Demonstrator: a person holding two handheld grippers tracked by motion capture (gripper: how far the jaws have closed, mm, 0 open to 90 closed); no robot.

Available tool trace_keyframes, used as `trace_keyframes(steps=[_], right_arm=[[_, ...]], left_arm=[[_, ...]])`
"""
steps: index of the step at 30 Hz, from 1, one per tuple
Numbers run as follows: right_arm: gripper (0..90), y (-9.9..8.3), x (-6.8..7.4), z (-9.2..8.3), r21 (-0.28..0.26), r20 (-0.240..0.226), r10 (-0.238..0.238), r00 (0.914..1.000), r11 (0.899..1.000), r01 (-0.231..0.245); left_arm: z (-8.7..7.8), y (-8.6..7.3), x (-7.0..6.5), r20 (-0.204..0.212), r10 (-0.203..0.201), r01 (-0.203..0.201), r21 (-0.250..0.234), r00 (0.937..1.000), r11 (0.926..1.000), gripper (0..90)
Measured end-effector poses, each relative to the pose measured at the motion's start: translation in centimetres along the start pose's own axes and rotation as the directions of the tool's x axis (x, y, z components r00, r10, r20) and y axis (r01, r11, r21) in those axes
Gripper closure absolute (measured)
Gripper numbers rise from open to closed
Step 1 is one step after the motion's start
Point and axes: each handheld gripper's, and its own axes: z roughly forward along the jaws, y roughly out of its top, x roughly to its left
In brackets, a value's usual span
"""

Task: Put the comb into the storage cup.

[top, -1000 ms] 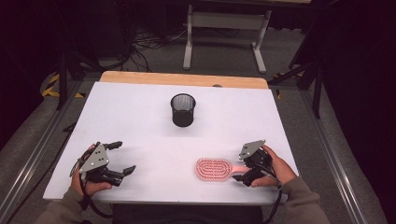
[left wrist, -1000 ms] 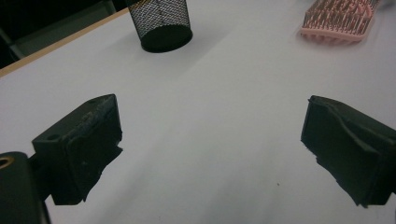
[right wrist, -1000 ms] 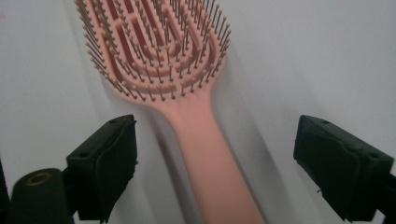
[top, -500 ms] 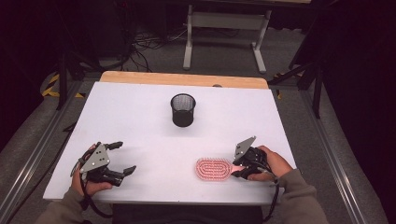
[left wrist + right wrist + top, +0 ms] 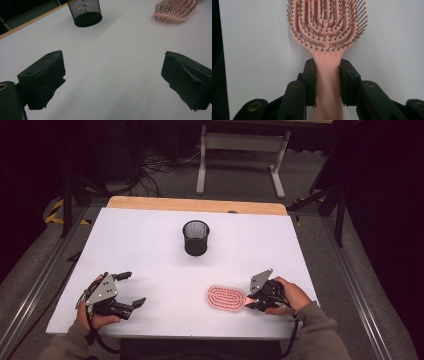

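Pink hairbrush [image 5: 226, 298]: lies bristles-up on the white table [image 5: 150, 240], nearer the person than the black mesh cup [image 5: 195, 237] and off to its right, handle pointing toward the right gripper [image 5: 250, 298]. Right gripper: jaws have just been closing and now clamp the brush handle from both sides, pads touching it, as the right gripper view confirms. Left gripper [image 5: 131, 290]: rests well left of the brush, jaws spread wide, nothing between them.

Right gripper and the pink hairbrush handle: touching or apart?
Touching. The right gripper view shows the right gripper with both pads pressed against the hairbrush handle, no gap either side.
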Motion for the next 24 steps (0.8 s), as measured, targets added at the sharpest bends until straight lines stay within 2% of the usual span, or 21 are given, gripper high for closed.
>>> trace_keyframes(steps=[7, 14, 17, 19, 24], right_arm=[[69.7, -0.14, -0.01, -0.07, -0.053, 0.016, 0.008, 0.9998, 0.999, -0.007], [69.8, -0.33, -0.33, -0.32, -0.126, 0.039, 0.037, 0.9985, 0.992, -0.032], [69.8, -0.42, -0.46, -0.48, -0.161, 0.059, 0.060, 0.9965, 0.986, -0.049], [69.8, -0.49, -0.60, -0.62, -0.202, 0.073, 0.082, 0.9939, 0.977, -0.066], [69.8, -0.45, -0.67, -0.70, -0.240, 0.091, 0.101, 0.9907, 0.968, -0.076]], left_arm=[[-0.02, 0.00, 0.00, 0.000, -0.001, 0.001, -0.001, 1.0000, 1.0000, 6.0], [-0.01, -0.01, 0.04, -0.001, -0.001, 0.001, -0.001, 1.0000, 1.0000, 6.0], [-0.01, -0.02, 0.04, 0.002, -0.003, 0.003, -0.004, 1.0000, 1.0000, 6.0], [-0.02, -0.02, 0.03, 0.003, -0.002, 0.002, -0.005, 1.0000, 1.0000, 5.9], [-0.01, -0.02, 0.04, 0.003, 0.000, 0.000, -0.002, 1.0000, 1.0000, 6.0]])
